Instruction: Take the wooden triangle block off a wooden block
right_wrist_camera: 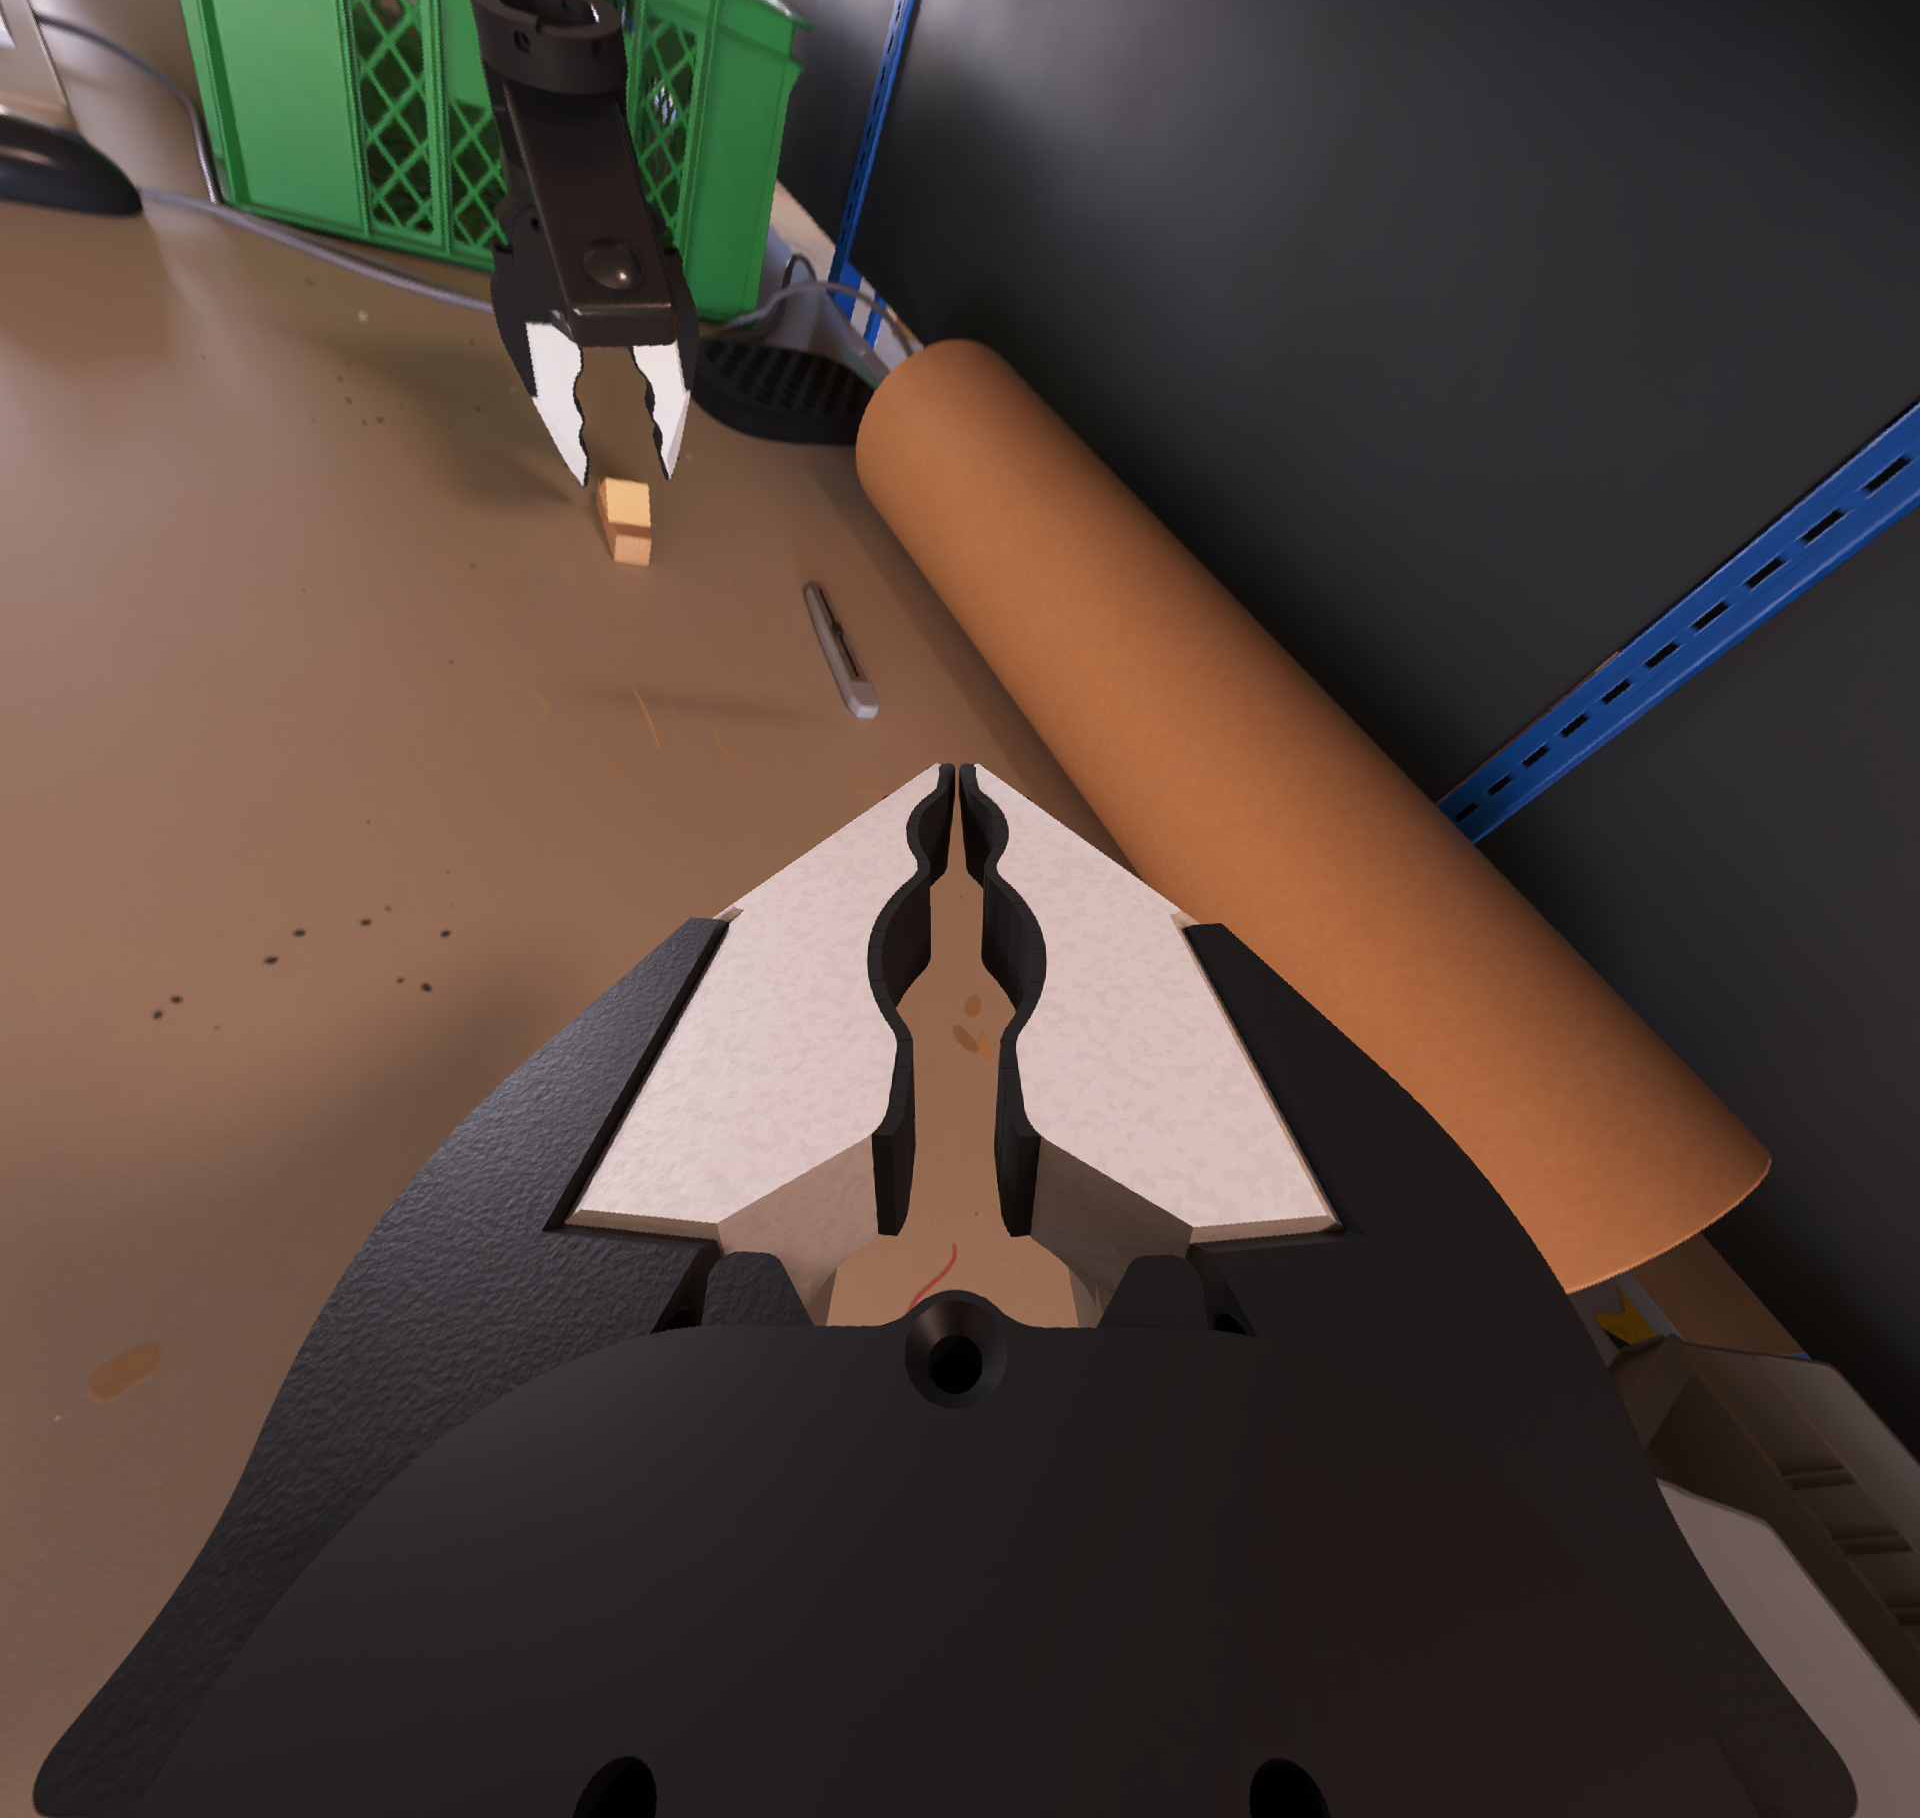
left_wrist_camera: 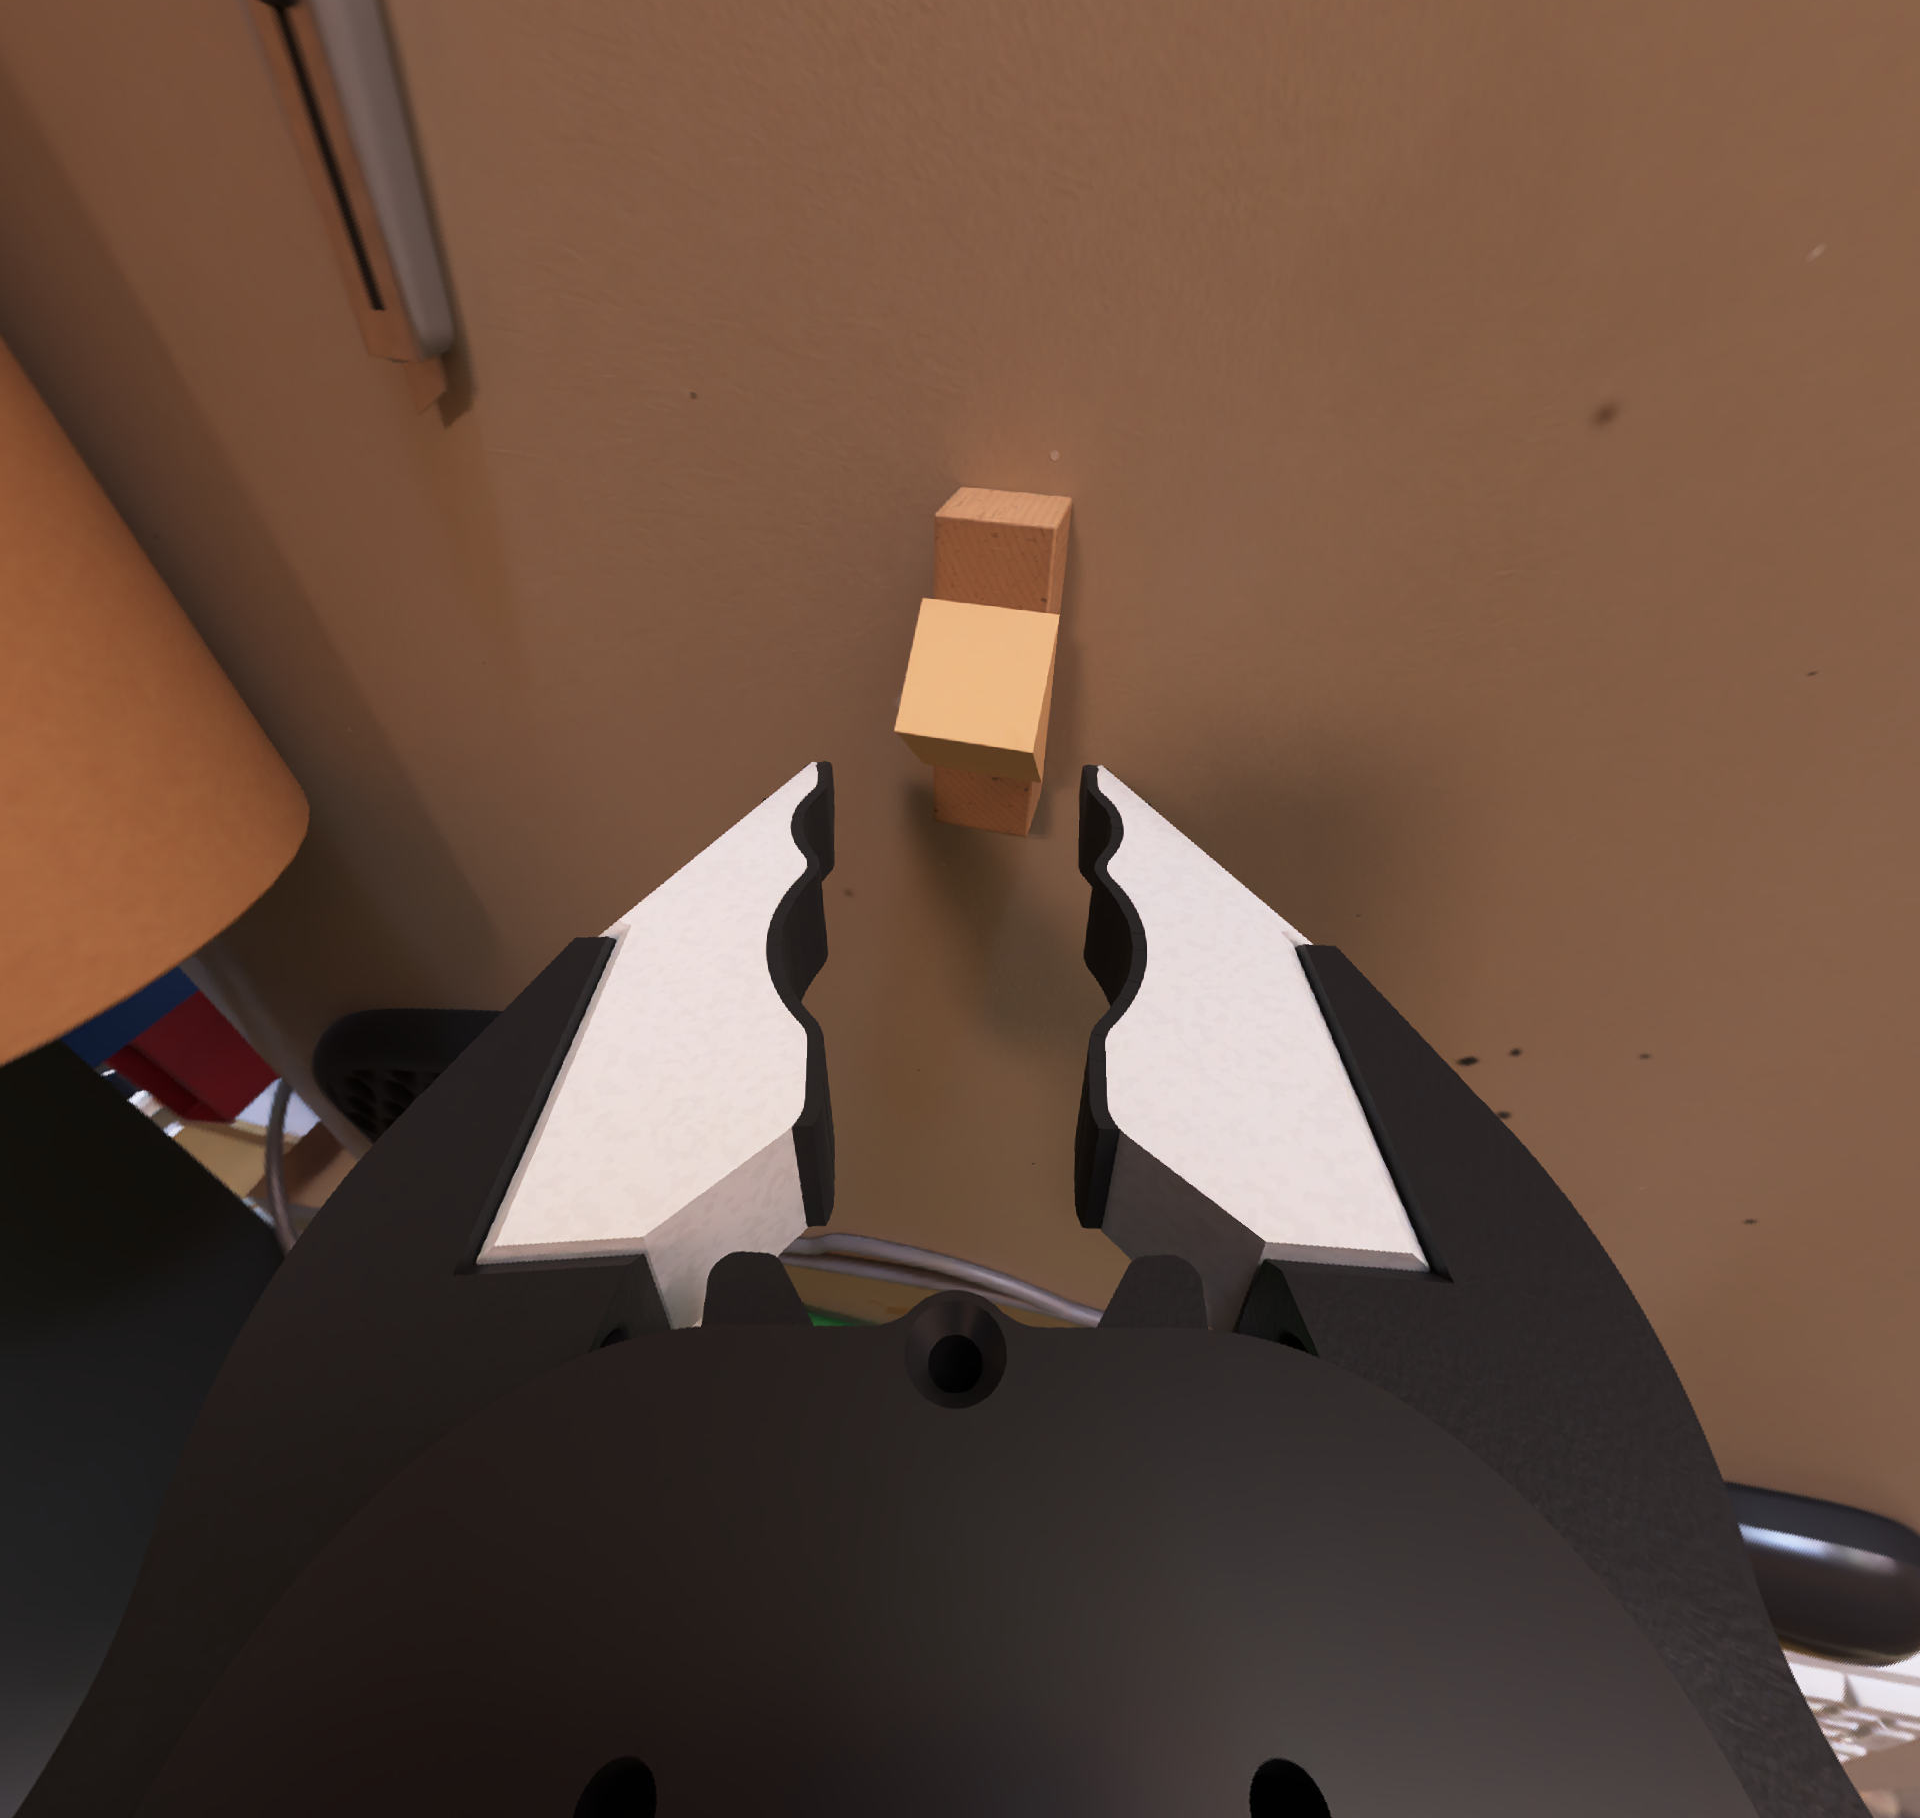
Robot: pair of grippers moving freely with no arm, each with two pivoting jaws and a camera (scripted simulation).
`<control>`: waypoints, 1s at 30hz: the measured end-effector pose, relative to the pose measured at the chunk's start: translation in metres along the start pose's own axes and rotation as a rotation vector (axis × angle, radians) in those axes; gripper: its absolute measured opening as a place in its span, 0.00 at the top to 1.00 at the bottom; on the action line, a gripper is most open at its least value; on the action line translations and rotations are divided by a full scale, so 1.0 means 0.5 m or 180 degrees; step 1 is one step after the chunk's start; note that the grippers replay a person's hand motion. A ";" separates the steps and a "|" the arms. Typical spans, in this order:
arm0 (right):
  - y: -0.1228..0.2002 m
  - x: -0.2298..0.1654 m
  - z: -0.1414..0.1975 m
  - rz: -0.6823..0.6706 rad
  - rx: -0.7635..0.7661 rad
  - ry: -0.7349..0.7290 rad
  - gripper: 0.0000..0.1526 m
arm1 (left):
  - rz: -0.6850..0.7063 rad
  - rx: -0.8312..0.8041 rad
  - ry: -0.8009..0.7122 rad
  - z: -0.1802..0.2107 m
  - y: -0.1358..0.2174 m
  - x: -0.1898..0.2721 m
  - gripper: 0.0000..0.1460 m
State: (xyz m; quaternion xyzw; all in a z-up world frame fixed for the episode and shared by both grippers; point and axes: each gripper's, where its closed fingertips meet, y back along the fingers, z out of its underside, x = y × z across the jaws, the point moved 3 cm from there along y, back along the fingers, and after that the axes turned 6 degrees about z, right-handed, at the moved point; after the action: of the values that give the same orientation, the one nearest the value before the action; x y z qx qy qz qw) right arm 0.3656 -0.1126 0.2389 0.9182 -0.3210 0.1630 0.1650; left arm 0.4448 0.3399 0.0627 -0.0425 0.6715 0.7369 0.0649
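Fingers of the left gripper (left_wrist_camera: 956, 771) stand spread apart with nothing between them, poised just above the wooden triangle block (left_wrist_camera: 977, 688). That pale block sits on top of the wooden block (left_wrist_camera: 1003, 547), a longer, darker piece lying on the brown table (left_wrist_camera: 1351, 418); its ends stick out on the near and far sides of the triangle. Left of the stack lies a cardboard tube (left_wrist_camera: 114, 729), and farther off a grey utility knife (left_wrist_camera: 343, 137). From the right wrist view, the right gripper (right_wrist_camera: 956, 771) hangs over bare table with its tips nearly touching, empty. Beyond it, the stack (right_wrist_camera: 627, 521) sits below the left gripper (right_wrist_camera: 621, 469), with a green crate (right_wrist_camera: 312, 85) at the far end.
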 end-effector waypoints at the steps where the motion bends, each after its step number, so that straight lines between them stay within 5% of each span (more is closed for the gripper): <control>1: -0.004 -0.003 0.004 -0.0012 -0.0044 0.0026 1.00 | -0.0025 -0.0066 -0.0056 0.000 -0.007 0.001 0.68; 7: -0.021 -0.024 0.013 -0.0134 -0.0194 0.0184 0.99 | -0.0095 0.0005 -0.0029 -0.005 -0.014 0.002 0.81; 15: -0.013 -0.040 0.001 -0.0260 -0.0126 0.0290 1.00 | -0.0281 -0.0225 0.0214 0.025 0.027 0.012 0.82; 30: -0.008 -0.073 -0.028 -0.0464 0.0037 0.0397 0.99 | -0.1495 -0.0804 0.0090 -0.050 0.438 0.055 0.82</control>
State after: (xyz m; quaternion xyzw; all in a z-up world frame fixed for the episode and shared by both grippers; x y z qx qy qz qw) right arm 0.3386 -0.0844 0.2356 0.9282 -0.2415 0.2093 0.1907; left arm 0.3837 0.2964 0.2715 -0.2152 0.5468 0.7790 0.2189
